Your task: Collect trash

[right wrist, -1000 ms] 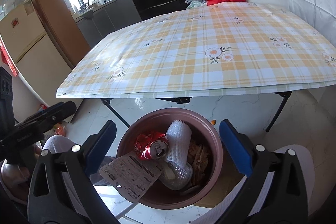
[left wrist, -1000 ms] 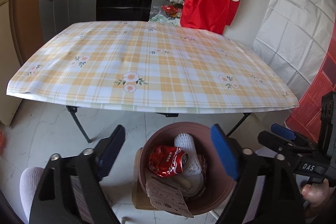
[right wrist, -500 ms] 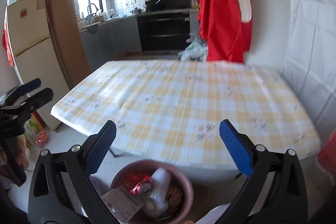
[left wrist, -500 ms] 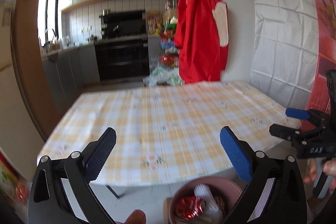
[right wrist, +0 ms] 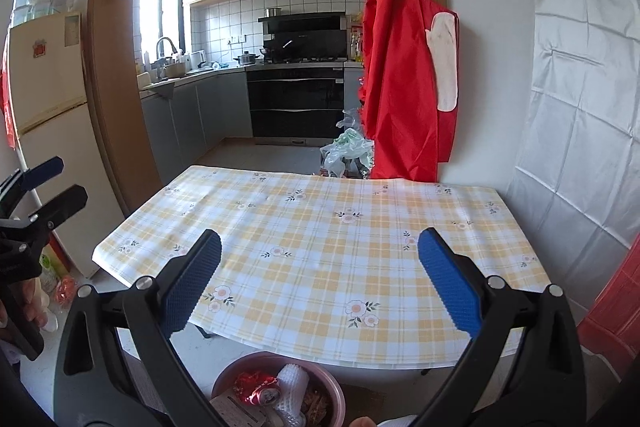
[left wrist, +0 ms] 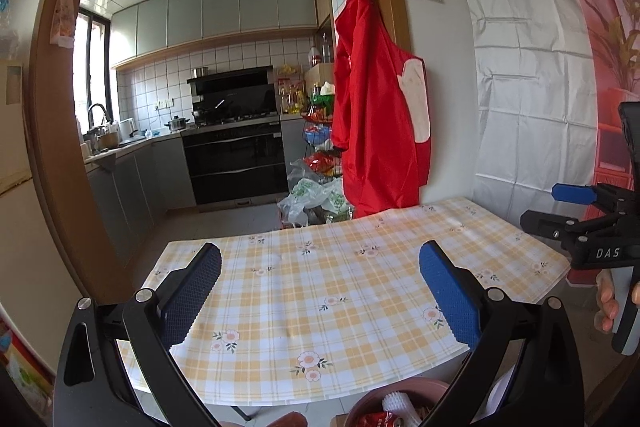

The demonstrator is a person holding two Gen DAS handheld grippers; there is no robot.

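- Pink bin (left wrist: 394, 401) peeks in at the left wrist view's bottom edge, below the checked tablecloth (left wrist: 340, 291); the left gripper (left wrist: 320, 291) hangs over the cloth, jaws wide, holding nothing.
- Right wrist view: right gripper (right wrist: 318, 279) likewise gapes empty (nothing visible to grab); crushed can (right wrist: 256, 389) and white foam net (right wrist: 292, 383) lie inside the bin (right wrist: 338, 393), so collecting looks finished.

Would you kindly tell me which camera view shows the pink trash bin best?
The right wrist view: the pink trash bin shows most of its rim and contents. The left wrist view catches only its upper edge at the frame bottom.
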